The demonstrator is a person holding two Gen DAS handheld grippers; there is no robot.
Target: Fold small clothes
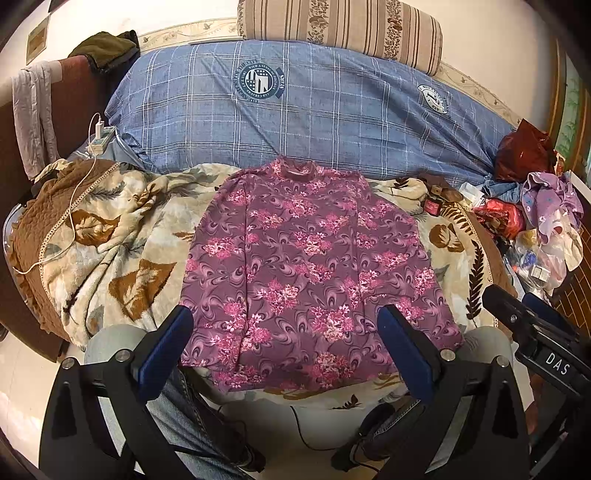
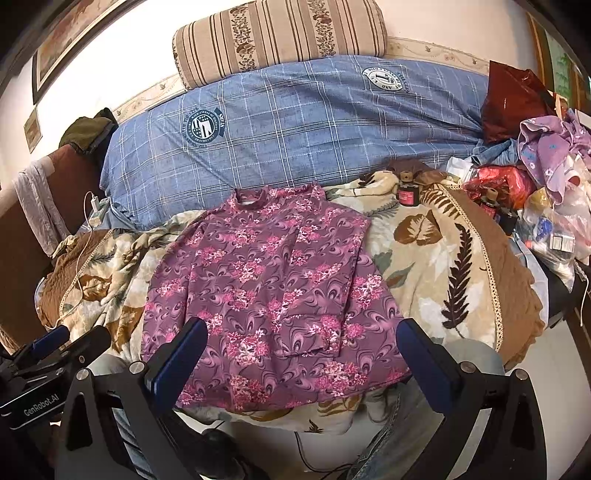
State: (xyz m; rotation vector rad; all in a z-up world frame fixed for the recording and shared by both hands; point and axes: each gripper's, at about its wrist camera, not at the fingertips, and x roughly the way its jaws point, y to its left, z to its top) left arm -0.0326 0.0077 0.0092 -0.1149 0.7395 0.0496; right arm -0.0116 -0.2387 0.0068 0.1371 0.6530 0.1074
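A purple top with pink flowers (image 1: 303, 266) lies flat on the leaf-patterned blanket (image 1: 110, 251), collar away from me. Both sleeves are folded in over its front. It also shows in the right wrist view (image 2: 266, 288). My left gripper (image 1: 284, 325) is open and empty, held above the top's near hem. My right gripper (image 2: 303, 336) is open and empty, also above the near hem. The right gripper's body shows at the right edge of the left wrist view (image 1: 535, 332). The left gripper's body shows at the lower left of the right wrist view (image 2: 48, 354).
A blue checked duvet (image 1: 303, 107) lies behind the top, with a striped bolster (image 1: 340, 29) on it. Small red bottles (image 2: 408, 194) stand at the right of the blanket. A heap of bags and clothes (image 2: 546, 177) sits at far right. A charger and cable (image 1: 99, 136) lie at left.
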